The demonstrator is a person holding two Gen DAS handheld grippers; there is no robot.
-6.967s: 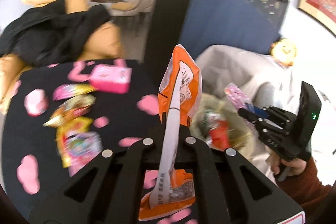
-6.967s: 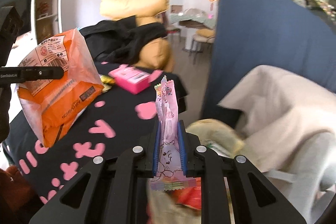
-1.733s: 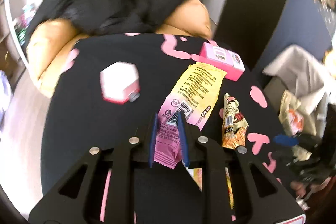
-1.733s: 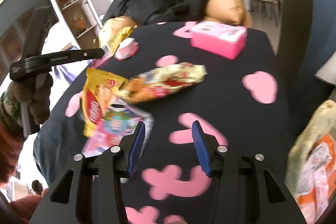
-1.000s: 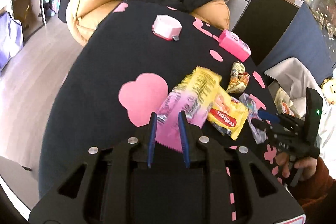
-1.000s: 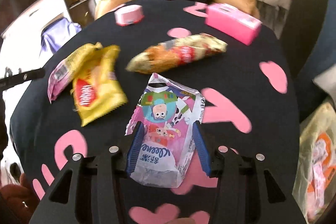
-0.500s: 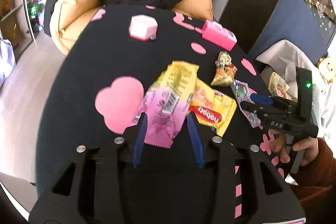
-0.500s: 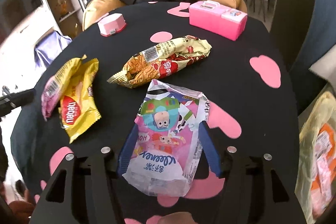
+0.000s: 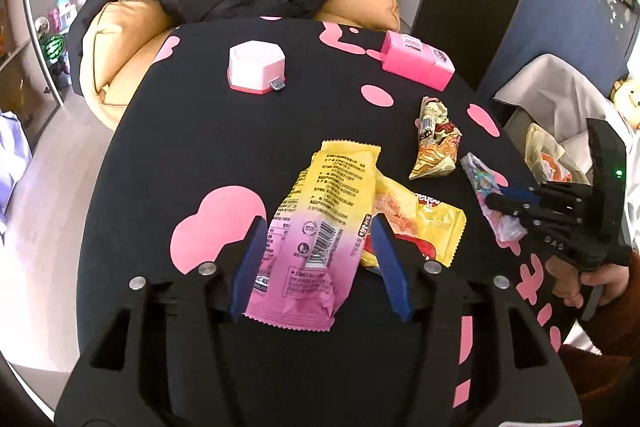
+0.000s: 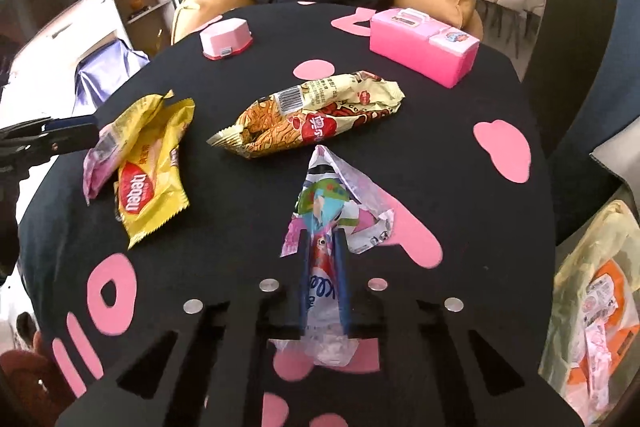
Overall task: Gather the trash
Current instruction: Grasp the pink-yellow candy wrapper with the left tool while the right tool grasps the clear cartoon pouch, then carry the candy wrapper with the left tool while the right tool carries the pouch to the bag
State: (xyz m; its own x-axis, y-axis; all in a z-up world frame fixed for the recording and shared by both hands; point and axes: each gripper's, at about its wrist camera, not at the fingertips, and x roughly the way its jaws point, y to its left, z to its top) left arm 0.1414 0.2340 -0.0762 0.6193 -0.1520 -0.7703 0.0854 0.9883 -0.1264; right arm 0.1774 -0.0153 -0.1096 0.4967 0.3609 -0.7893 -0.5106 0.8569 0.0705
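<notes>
While the table stayed littered:
Right gripper (image 10: 323, 259): pinched the tissue pack (image 10: 332, 211).
Left gripper (image 9: 318, 259): jaws opening astride the yellow-pink wrapper (image 9: 320, 227), lengthwise.

Each gripper is built from matte black plastic with cut-out slots. Four silver round screw heads are set across the frame of the left gripper (image 9: 320, 259) and the right gripper (image 10: 323, 267). Blue pads (image 9: 390, 263) line the fingers. A green indicator light is fitted on the right unit. A rust-brown sleeve (image 9: 600, 359) is worn.
</notes>
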